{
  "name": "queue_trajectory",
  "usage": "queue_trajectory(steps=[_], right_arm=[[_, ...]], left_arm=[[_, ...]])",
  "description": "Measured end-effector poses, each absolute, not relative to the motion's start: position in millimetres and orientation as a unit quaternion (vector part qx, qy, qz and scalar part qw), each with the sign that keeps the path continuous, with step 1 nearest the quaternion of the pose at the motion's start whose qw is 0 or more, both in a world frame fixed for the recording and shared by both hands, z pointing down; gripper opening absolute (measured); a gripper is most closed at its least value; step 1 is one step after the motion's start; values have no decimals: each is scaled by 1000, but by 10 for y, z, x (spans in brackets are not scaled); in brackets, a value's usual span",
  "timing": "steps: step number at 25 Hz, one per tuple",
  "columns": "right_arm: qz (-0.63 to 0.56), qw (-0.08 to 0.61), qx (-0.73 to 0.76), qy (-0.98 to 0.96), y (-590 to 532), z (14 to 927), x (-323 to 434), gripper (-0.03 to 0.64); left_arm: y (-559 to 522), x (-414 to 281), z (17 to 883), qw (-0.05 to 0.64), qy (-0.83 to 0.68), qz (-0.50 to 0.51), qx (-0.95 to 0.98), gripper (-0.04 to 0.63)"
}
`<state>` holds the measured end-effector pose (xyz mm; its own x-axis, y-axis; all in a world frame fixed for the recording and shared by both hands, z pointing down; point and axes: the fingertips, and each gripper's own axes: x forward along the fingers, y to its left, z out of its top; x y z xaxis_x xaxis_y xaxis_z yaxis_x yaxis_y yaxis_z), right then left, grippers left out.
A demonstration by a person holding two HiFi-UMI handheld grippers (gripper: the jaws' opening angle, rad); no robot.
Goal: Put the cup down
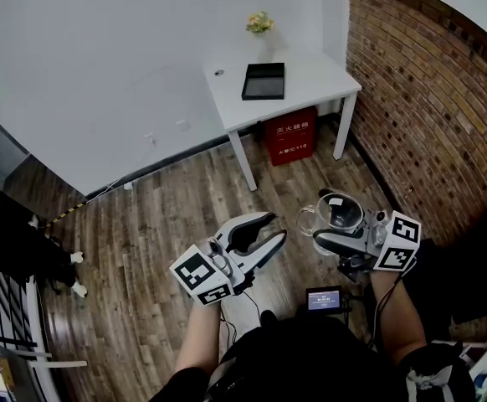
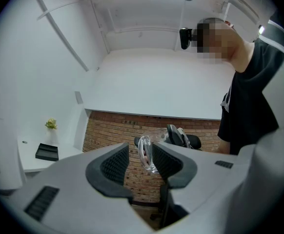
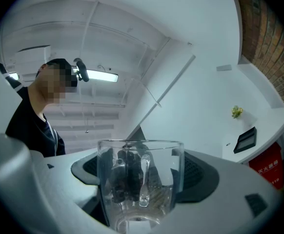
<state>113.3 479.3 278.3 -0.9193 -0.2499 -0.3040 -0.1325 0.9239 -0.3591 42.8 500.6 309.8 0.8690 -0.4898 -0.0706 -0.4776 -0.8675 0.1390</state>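
Note:
A clear glass cup (image 1: 340, 213) with a handle is held in the air over the wooden floor, my right gripper (image 1: 337, 222) shut on its body. In the right gripper view the cup (image 3: 140, 182) stands upright between the jaws, handle facing the camera. My left gripper (image 1: 279, 227) is open at the cup's left, its tips close to the handle. Through the left gripper view the cup's handle (image 2: 147, 153) shows just beyond the open left gripper (image 2: 141, 161); I cannot tell whether they touch.
A white table (image 1: 310, 86) stands ahead against the wall, bearing a black tray (image 1: 264, 81) and a small plant (image 1: 260, 23). A red box (image 1: 290, 136) sits under it. A brick wall (image 1: 428, 99) runs along the right.

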Motion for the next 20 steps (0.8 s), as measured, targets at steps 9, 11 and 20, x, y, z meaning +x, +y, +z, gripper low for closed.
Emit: queue_trajectory(steps=[9,11,20], right_arm=[[-176,171,-100,964,4600,2904,1445,426],[-179,170,-100,964,4538,2938,1508,425],[-190,167,-105,962,4089,3035,1543,426]], left_arm=[[4848,741,3192,64,-259,-46,963,143],[4805,795,3226,66,-260,-44,962,143],[4359,764,3348,79,-271,-46,958,143]])
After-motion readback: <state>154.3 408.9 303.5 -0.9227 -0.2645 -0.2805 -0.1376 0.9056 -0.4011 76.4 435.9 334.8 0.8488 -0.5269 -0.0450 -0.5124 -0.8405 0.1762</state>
